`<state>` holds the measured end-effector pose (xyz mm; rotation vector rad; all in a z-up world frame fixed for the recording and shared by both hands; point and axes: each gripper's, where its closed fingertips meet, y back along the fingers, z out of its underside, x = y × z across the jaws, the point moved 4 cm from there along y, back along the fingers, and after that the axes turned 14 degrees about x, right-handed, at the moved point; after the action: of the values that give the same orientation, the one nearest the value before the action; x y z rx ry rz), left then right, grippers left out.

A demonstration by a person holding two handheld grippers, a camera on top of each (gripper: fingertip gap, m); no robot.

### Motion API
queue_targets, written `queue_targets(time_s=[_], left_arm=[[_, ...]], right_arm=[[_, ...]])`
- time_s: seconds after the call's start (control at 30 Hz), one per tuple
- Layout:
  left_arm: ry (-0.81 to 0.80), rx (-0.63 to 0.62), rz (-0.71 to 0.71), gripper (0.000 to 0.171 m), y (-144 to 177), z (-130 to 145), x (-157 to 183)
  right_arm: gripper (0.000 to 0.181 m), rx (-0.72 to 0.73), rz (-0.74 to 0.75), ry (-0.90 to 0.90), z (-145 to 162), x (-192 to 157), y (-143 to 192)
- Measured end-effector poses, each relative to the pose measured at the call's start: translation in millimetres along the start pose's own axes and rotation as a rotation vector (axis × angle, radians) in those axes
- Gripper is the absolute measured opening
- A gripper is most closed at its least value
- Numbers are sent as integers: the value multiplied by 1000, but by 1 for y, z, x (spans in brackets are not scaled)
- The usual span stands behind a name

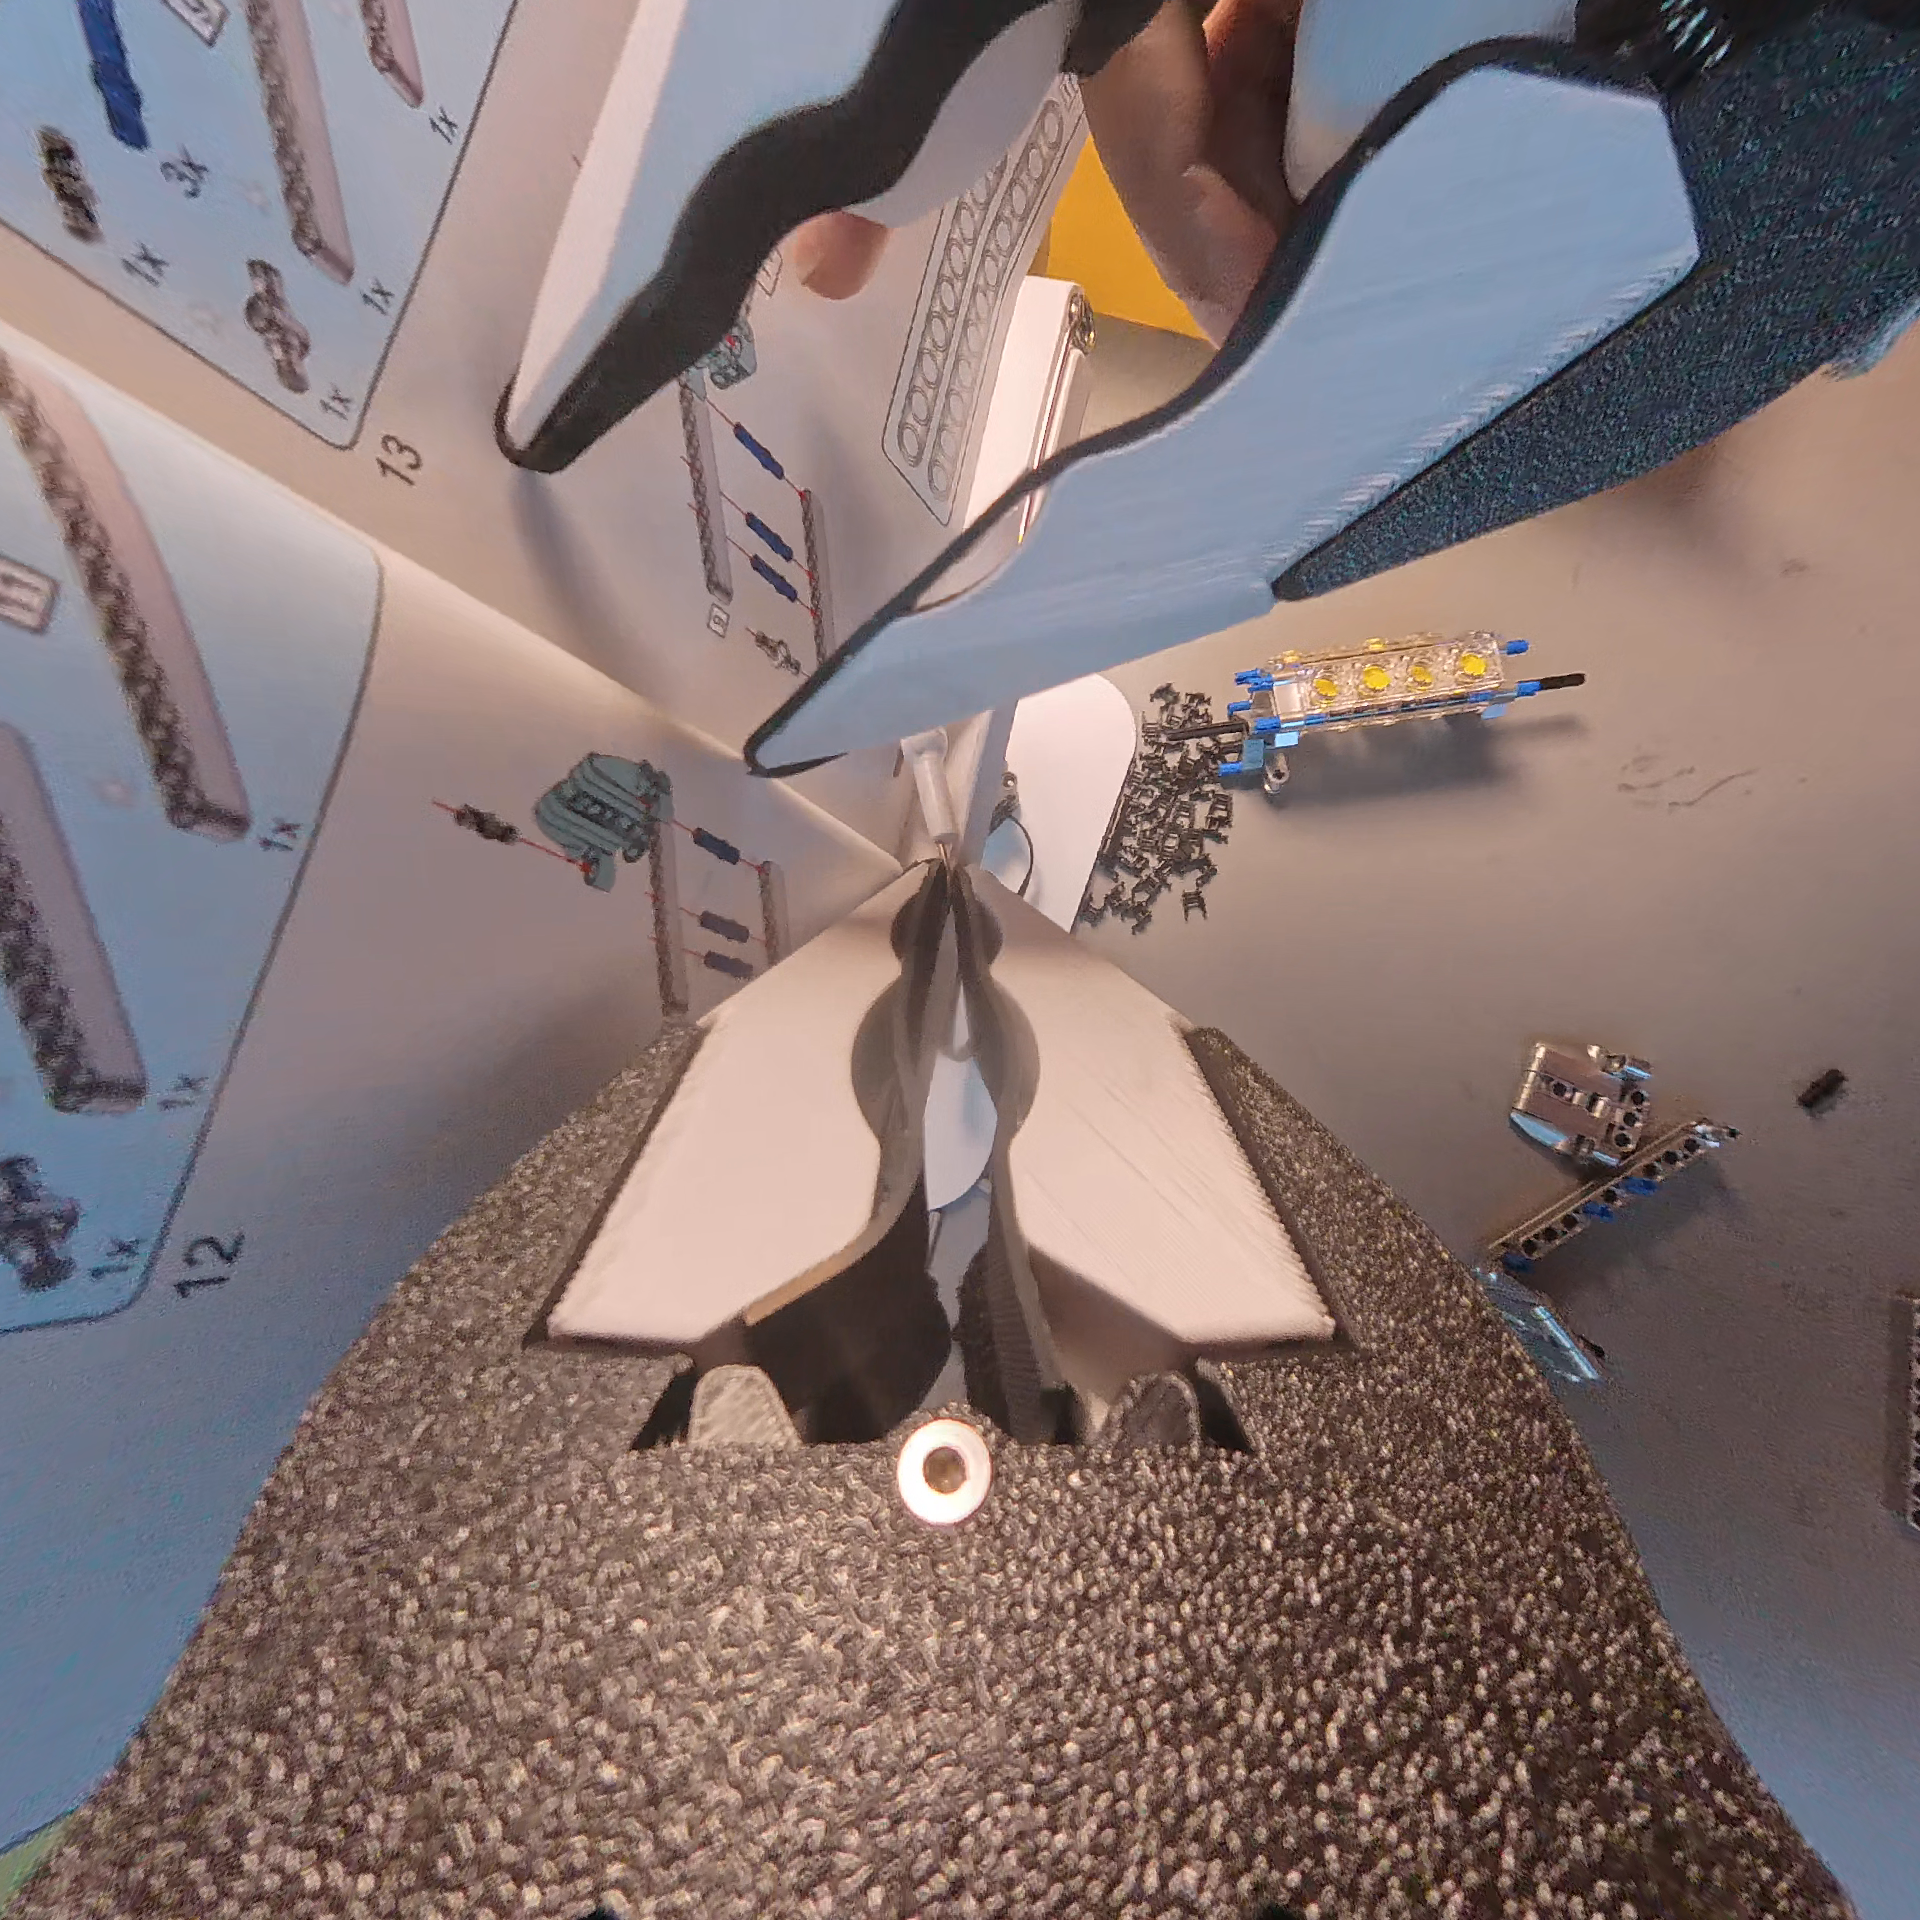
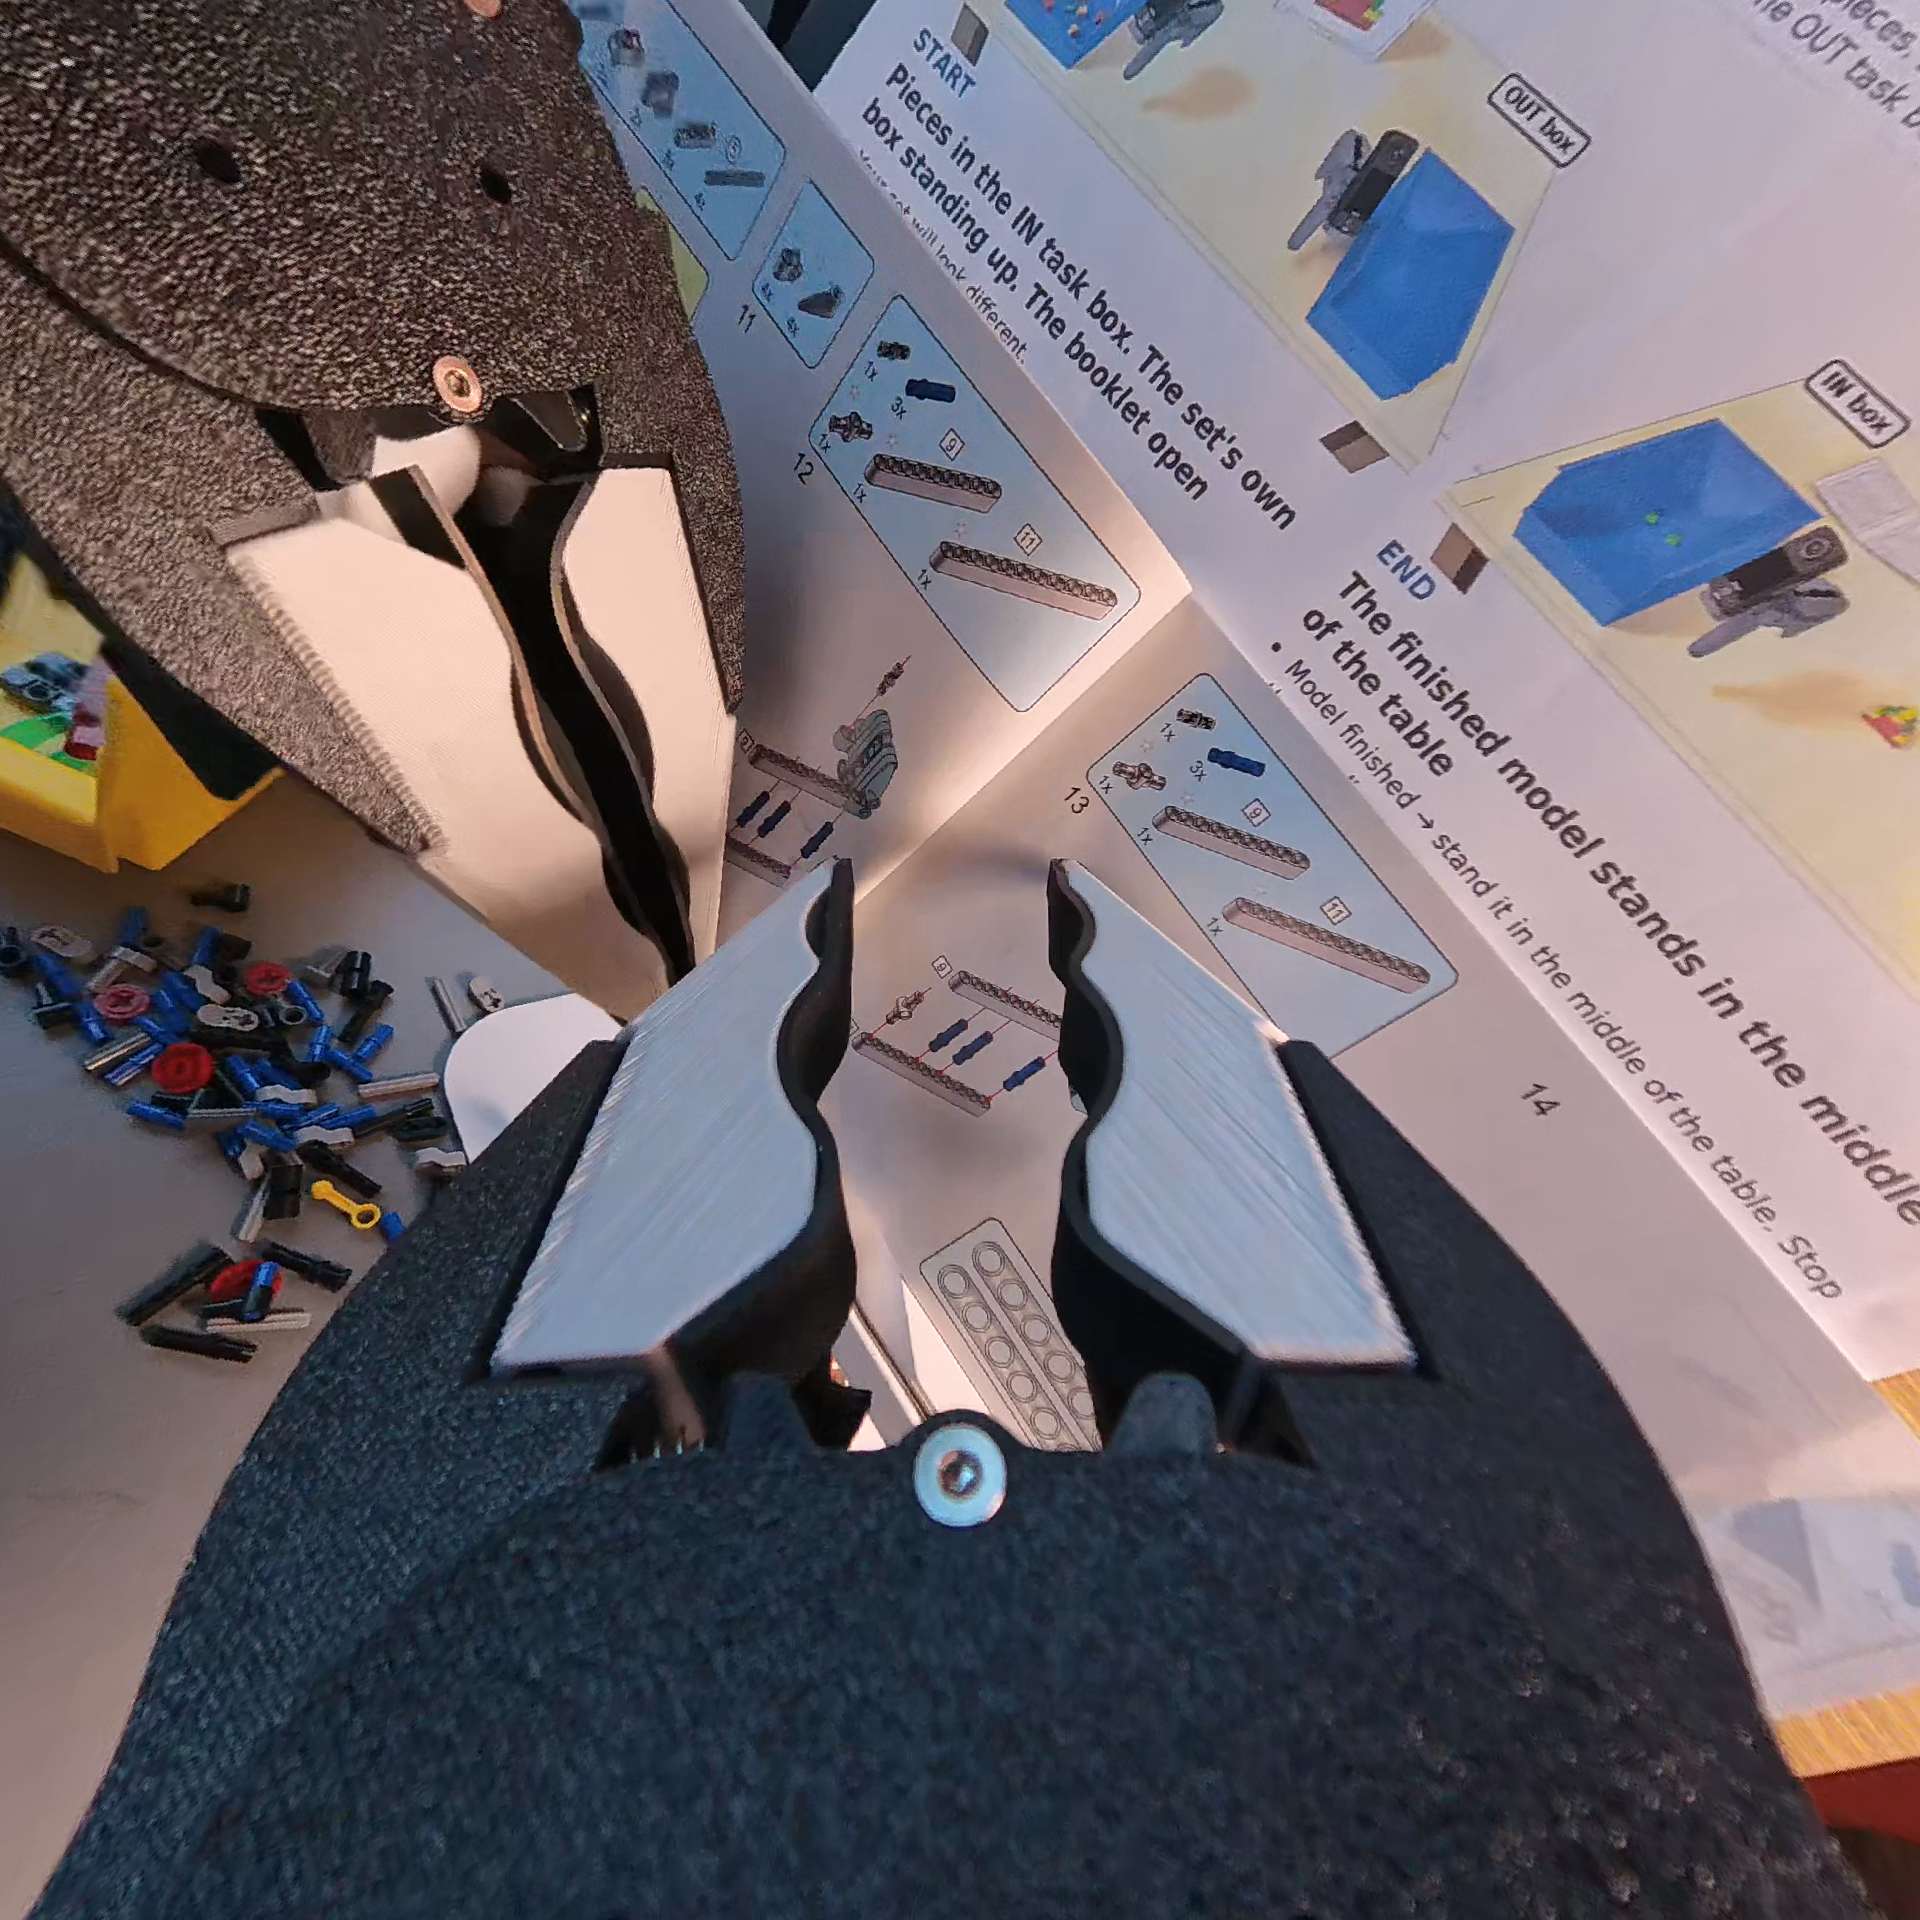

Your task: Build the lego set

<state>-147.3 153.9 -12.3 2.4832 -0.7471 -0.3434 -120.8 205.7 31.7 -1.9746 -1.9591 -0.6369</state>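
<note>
An open instruction booklet stands in front of both grippers, showing printed build steps. My left gripper is shut on a thin white page edge of the booklet, which runs back between its fingers. In the right wrist view the left gripper comes in from the upper left, with its tips at the booklet's lower edge. My right gripper is open and empty, its fingers spread just in front of the booklet page. It also shows at the top of the left wrist view, held by a hand.
On the grey table lie a pile of small black pieces, a clear assembly with yellow parts and a grey beam assembly. A heap of blue, black and red pieces lies left, near a yellow bin. A printed sheet stands right. My hands' fingertips stand some 7 cm from each other.
</note>
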Motion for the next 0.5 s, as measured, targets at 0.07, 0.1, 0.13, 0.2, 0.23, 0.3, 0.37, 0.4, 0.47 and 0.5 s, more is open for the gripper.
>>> queue_targets(time_s=[0.07, 0.1, 0.13, 0.2, 0.23, 0.3, 0.37, 0.4, 0.47, 0.5], left_arm=[[50, 12, 33, 0, 4, -2, -4], [74, 25, 42, 0, 6, -3, -6], [93, 36, 49, 0, 9, -5, -7], [99, 53, 49, 0, 14, -8, -9], [95, 63, 42, 0, 16, -9, -9], [88, 90, 6, 0, 22, -11, -12], [91, 115, -42, 0, 29, -12, -17], [93, 114, -53, 0, 30, -10, -18], [61, 98, -95, 0, 28, -6, -17], [44, 96, -118, 0, 28, -6, -17]], right_arm=[[34, 1, -2, -3, 0, 1, 0], [33, 1, -1, -7, 0, 1, 0], [33, 2, -2, -13, 0, 2, 0], [32, 8, -7, -33, 0, 2, 0], [33, 12, -10, -45, 0, 2, 0], [33, 17, -15, -75, 0, 3, 0], [34, 24, -20, -121, -1, 3, 0], [35, 29, -22, -148, -1, 3, 0], [35, 40, -24, -193, -1, 4, 0], [37, 46, -29, -216, -2, 4, 0]])
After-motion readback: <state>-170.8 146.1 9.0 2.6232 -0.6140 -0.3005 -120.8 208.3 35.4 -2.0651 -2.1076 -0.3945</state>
